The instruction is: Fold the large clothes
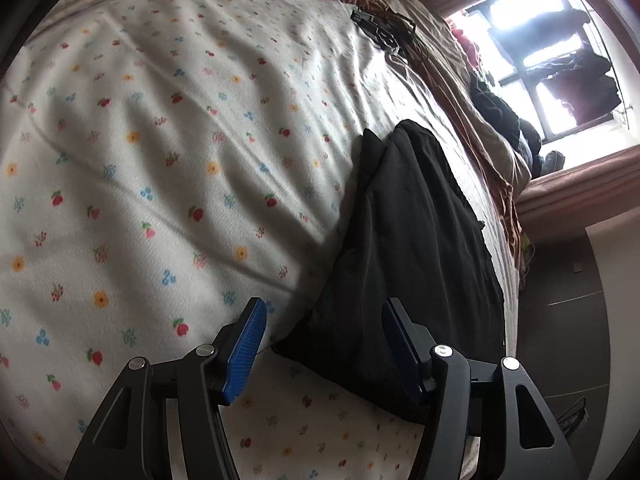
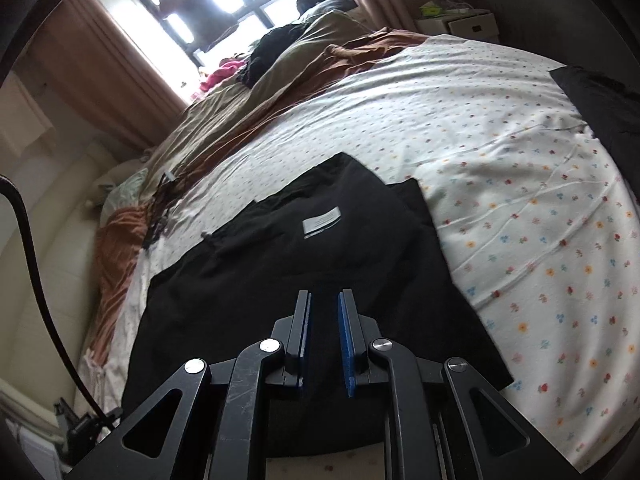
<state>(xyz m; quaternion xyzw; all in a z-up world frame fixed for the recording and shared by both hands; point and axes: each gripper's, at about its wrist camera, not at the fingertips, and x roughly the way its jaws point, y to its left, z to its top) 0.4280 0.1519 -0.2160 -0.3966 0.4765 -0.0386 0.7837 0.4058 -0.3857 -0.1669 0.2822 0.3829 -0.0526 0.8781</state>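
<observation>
A black garment point(image 2: 320, 240) lies folded flat on the flowered bed sheet point(image 2: 520, 200), with a white label point(image 2: 322, 222) facing up. My right gripper point(image 2: 324, 296) hovers over its near part; the blue pads stand a narrow gap apart with nothing pinched between them. In the left wrist view the same black garment point(image 1: 412, 240) runs along the bed's right edge. My left gripper point(image 1: 324, 308) is wide open above the garment's near corner, and its pads touch no cloth.
Crumpled brown and beige bedding point(image 2: 240, 120) lines the far side of the bed, with a clothes pile point(image 2: 272, 56) by the window. Another dark cloth point(image 2: 600, 100) lies at the right. A black device with cables point(image 1: 380, 28) rests on the sheet. The floor point(image 1: 560, 320) drops off past the bed edge.
</observation>
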